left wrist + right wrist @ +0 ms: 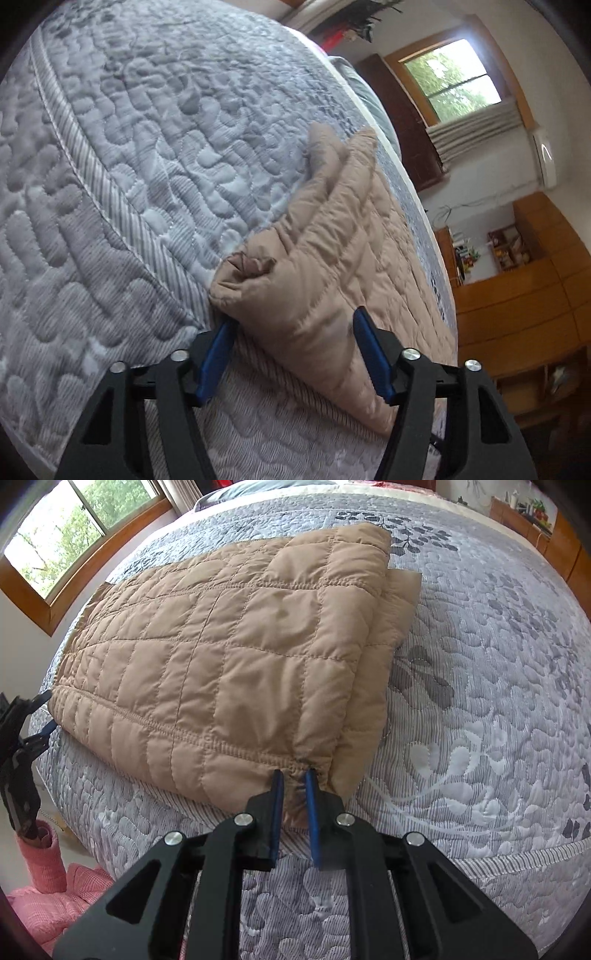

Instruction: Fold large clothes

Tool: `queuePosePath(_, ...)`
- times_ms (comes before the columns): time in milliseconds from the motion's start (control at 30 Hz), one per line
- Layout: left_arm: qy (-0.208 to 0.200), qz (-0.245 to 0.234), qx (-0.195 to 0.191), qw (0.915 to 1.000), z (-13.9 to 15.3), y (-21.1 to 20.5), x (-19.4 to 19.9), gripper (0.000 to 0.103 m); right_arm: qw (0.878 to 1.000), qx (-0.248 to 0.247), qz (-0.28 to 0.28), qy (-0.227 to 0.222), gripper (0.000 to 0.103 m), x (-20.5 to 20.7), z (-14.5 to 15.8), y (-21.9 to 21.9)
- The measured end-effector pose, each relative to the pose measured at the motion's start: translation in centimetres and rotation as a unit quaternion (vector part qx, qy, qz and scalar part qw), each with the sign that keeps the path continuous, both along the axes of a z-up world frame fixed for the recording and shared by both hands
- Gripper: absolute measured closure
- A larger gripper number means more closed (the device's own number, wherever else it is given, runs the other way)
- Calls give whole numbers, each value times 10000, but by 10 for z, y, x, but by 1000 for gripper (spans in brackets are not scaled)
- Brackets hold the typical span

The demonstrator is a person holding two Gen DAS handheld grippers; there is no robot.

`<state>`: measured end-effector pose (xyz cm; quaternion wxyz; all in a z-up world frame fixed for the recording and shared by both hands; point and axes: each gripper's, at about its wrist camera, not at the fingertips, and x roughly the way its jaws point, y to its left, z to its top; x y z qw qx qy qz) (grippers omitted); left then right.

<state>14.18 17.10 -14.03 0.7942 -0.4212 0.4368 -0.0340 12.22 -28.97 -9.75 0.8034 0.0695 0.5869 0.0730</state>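
A tan quilted jacket [229, 646] lies folded into a thick rectangle on the grey patterned bed quilt [480, 701], near the bed's front edge. My right gripper [295, 775] is shut on the jacket's near hem at its right corner, and the fabric bunches between the blue pads. The left gripper [46, 712] sits at the jacket's far left corner. In the left wrist view the jacket [325, 258] fills the gap of my left gripper [291, 325]. One pad lies under the thick corner and the other on top, pressing it.
The quilt [147, 129] drops away at the bed's edge just below both grippers. Pink fabric [48, 886] lies on the floor at the lower left. A window [454, 81] and wooden cabinets [517, 295] stand beyond the bed.
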Motion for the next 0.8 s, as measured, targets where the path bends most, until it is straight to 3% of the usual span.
queuePosePath(100,-27,-2,-338,9994,-8,2,4,80,10000,31,10,46,93,1,-1,0)
queuePosePath(200,-231,33,-262,9994,-1,2,-1,89,9999,82,6,127,93,3,-1,0)
queuePosePath(267,-333,43,-107,9994,5,-1,-7,89,9998,118,24,176,93,5,-2,-3)
queuePosePath(367,-45,45,-13,10000,-10,-2,0,89,9995,207,31,254,93,8,-4,-6)
queuePosePath(500,-52,-104,-26,9999,-22,-3,7,89,9994,191,47,282,93,12,-7,-5)
queuePosePath(800,-169,-173,-341,9991,-39,8,14,89,9997,174,-38,190,93,13,-15,0)
